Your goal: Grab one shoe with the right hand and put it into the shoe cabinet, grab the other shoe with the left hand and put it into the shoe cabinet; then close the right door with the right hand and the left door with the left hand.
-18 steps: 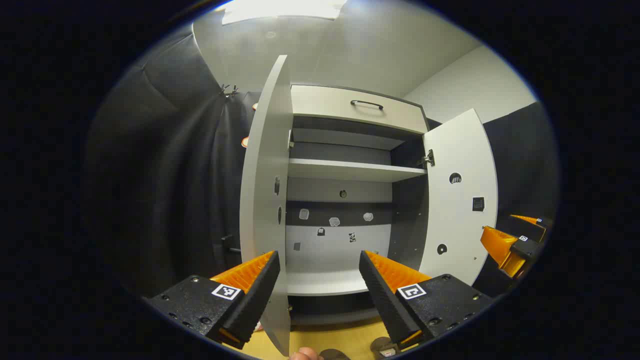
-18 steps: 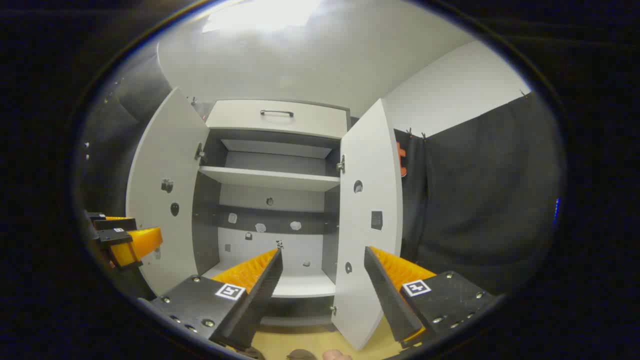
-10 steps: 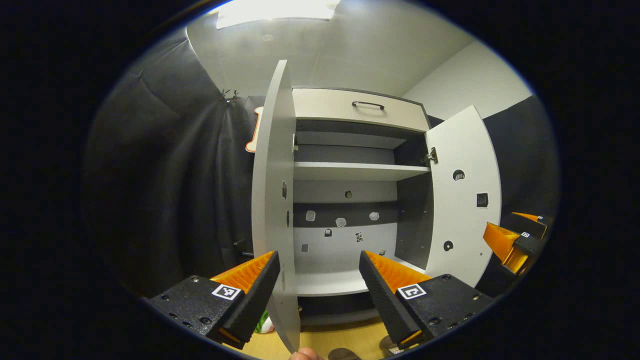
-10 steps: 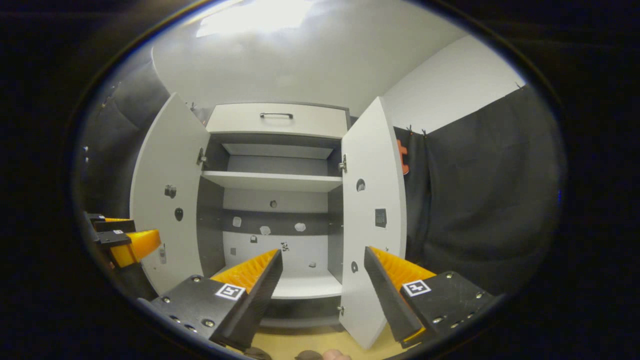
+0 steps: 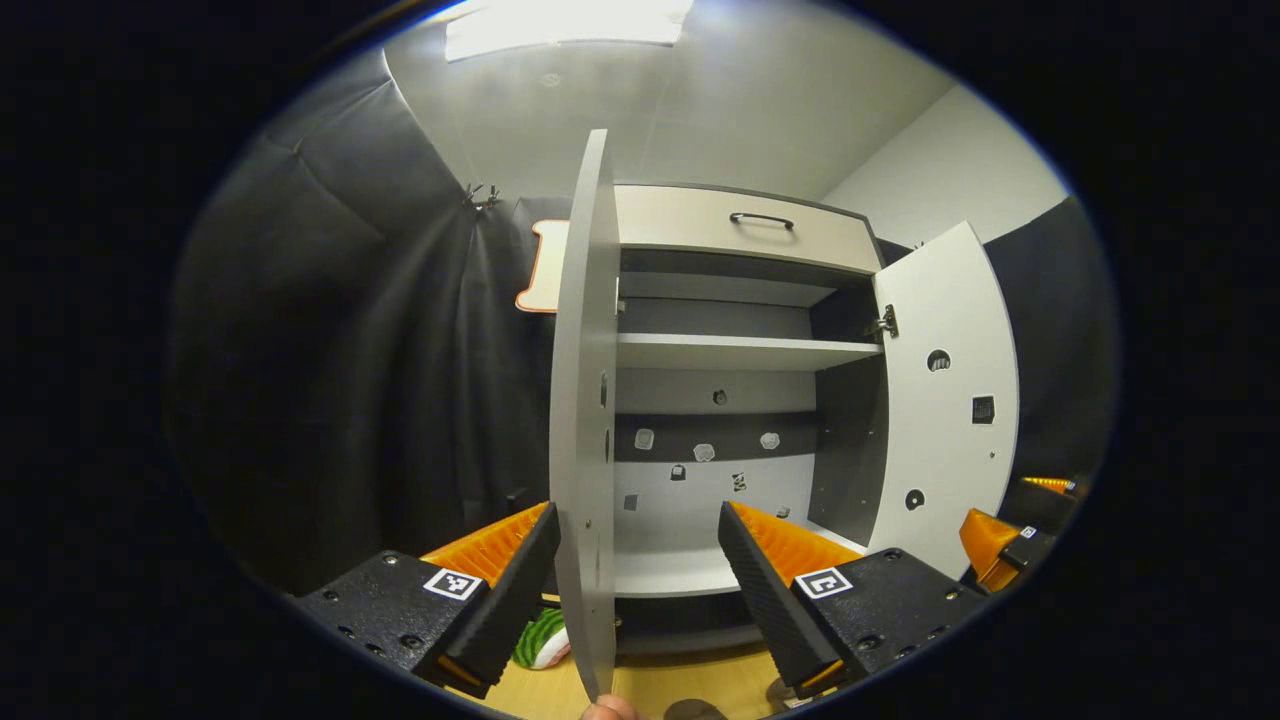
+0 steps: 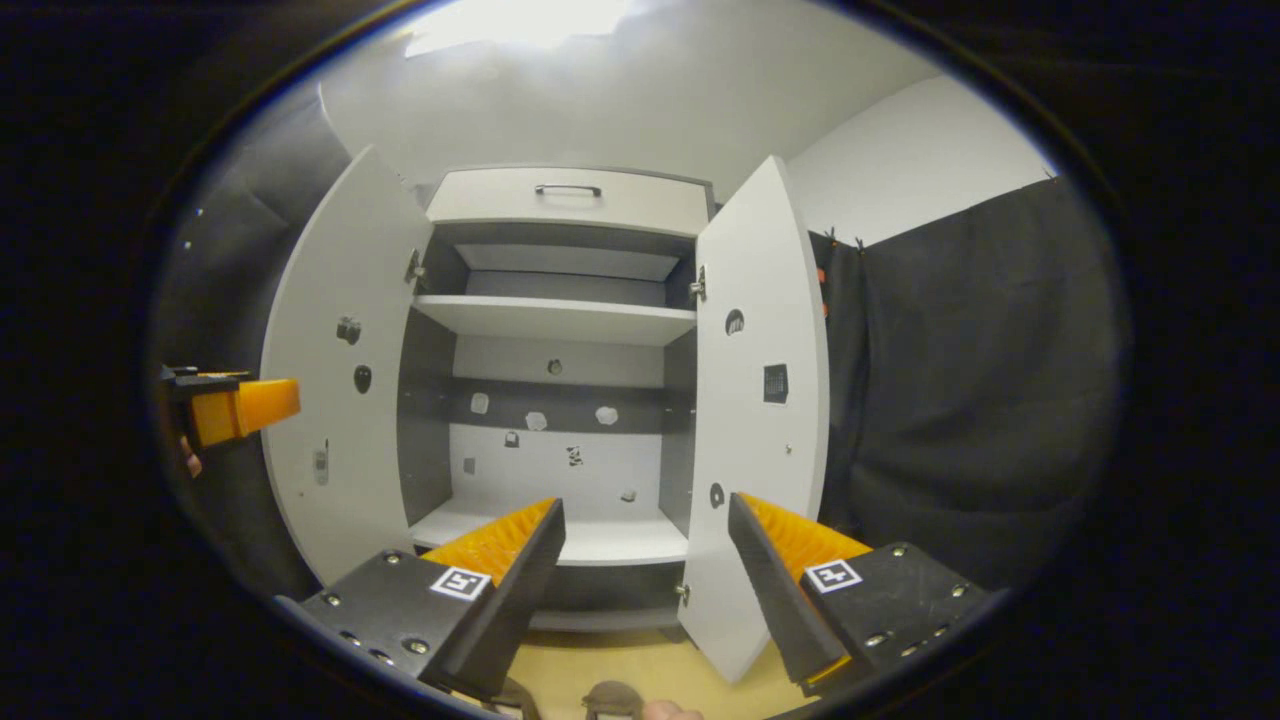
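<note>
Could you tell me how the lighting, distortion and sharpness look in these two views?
Left gripper view: the ceiling light is blown out, the left door bows from the fisheye, and the cabinet is sharp. Right gripper view: similar glare overhead, both doors curve outward, the lower shelf is evenly lit, and the booth wall is dark.

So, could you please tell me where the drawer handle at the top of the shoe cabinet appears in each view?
Left gripper view: the drawer handle sits upper centre-right, just right of the left door's edge.
Right gripper view: the drawer handle sits upper centre, between the tops of the two open doors.
Shared landmark: the shelf directly below the drawer.
</note>
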